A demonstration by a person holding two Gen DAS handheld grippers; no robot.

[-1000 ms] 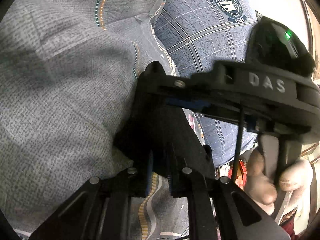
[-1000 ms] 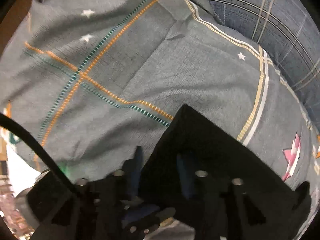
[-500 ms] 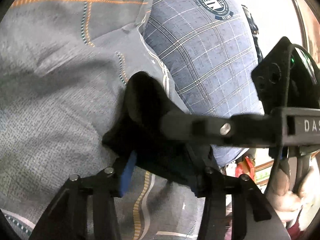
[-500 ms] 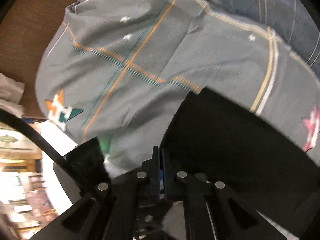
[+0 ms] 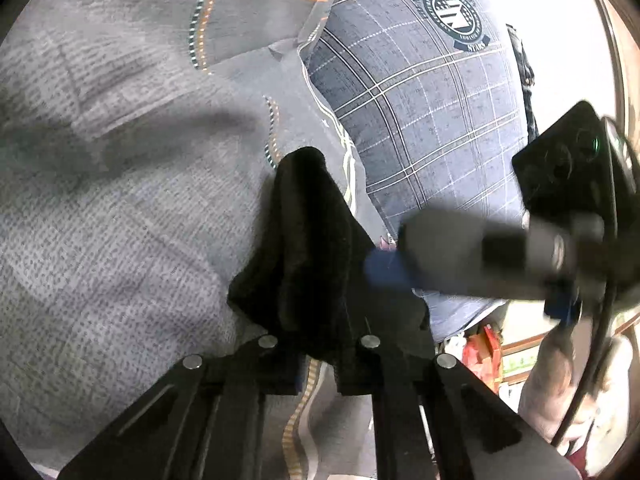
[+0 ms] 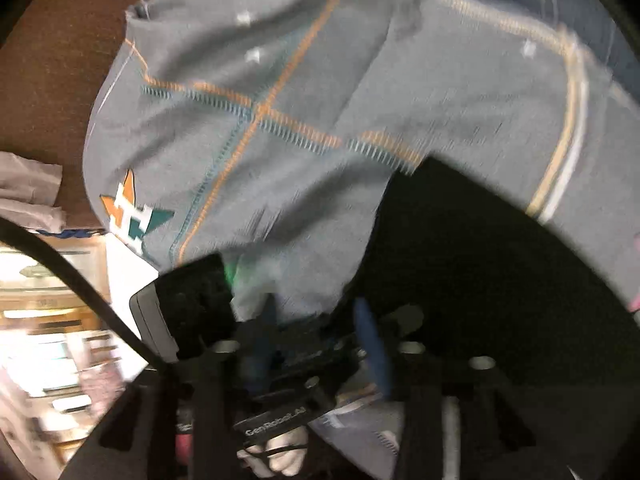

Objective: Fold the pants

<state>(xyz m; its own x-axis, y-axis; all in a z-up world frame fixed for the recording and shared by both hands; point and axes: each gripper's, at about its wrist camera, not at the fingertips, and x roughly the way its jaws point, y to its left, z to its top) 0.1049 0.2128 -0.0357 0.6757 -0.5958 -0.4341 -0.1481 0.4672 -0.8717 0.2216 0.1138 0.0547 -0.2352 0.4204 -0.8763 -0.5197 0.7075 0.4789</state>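
Change, left wrist view: half a second ago the right hand-held gripper (image 5: 384,272) crossed directly over the black pants (image 5: 304,240); it now sits off to their right, blurred with motion, its blue pad near the cloth's right edge.
Change, right wrist view: more brown surface and bright room show at the left than before, and the picture is more blurred.
Left wrist view, surface: a bed with a grey quilt (image 5: 120,220) stitched in orange and teal; a navy plaid pillow (image 5: 420,128) with a round crest lies beyond it.
Left wrist view, pants: a bunched black ridge rising from between the fingers and running away from the camera, long axis roughly straight ahead.
Left wrist view, left hand-held gripper (image 5: 318,376): fingers pressed close, pinching the near end of the pants.
Right wrist view, pants (image 6: 500,280): a broad dark sheet filling the lower right, lying over the quilt (image 6: 320,80).
Right wrist view, right hand-held gripper (image 6: 312,344): fingers look spread, with blue pads either side of a gap; blur makes it hard to say whether they touch cloth.
Right wrist view, other gripper: the left one (image 6: 280,412) sits just below and between the right fingers.
Key relation: the pants lie ahead and to the right of the right gripper; the left is nearer and holds them.
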